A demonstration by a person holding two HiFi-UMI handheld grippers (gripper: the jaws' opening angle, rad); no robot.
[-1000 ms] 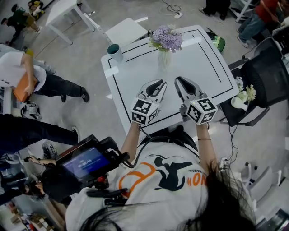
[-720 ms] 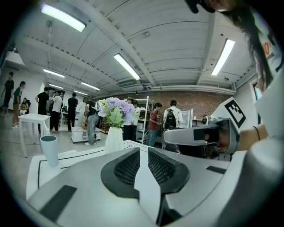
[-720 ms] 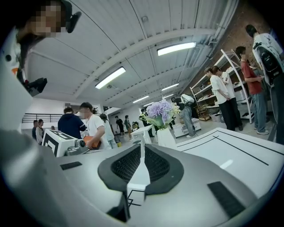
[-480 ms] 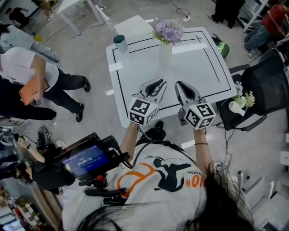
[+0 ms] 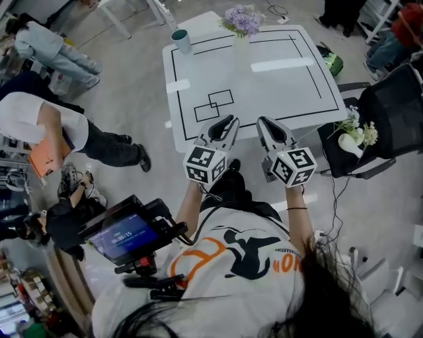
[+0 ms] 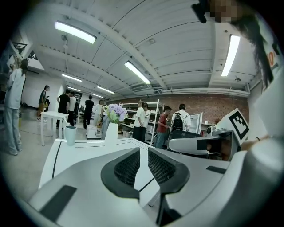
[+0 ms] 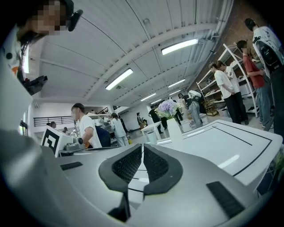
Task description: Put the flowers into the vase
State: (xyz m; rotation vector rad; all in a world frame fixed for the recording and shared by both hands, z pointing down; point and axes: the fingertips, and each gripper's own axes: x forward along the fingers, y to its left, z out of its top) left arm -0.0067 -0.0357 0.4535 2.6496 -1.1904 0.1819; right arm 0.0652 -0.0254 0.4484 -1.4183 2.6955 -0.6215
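**Q:** Flowers (image 5: 242, 18), where are they?

**A:** Purple bunch, standing in the vase (image 5: 240, 45) at the far edge of the white table (image 5: 291, 92). Both my grippers are at the near edge, well apart from it.

**Q:** Jaws?

**A:** Left gripper (image 5: 230, 120): narrow gap, pads not meeting, nothing between them. The left gripper view shows the tabletop through the slit. Right gripper (image 5: 263, 121): jaws closing, down to a thin slit, also empty. From the head I see only the tops of the jaws, so the gaps come from the gripper views.

**Q:** What does the head view alone give?

**A:** The layout from above. Teal cup (image 5: 180, 39) at the far left corner, near the vase. Black chair (image 5: 390, 109) right of the table, carrying a second bunch (image 5: 360, 132), pale, in a white vessel.

**Q:** And the gripper views?

**A:** The side-on look: vase white and upright, blooms above its mouth. The left gripper view puts the cup left of the vase, with people by shelving beyond. It also catches my other gripper's marker cube (image 6: 237, 125) at its right edge
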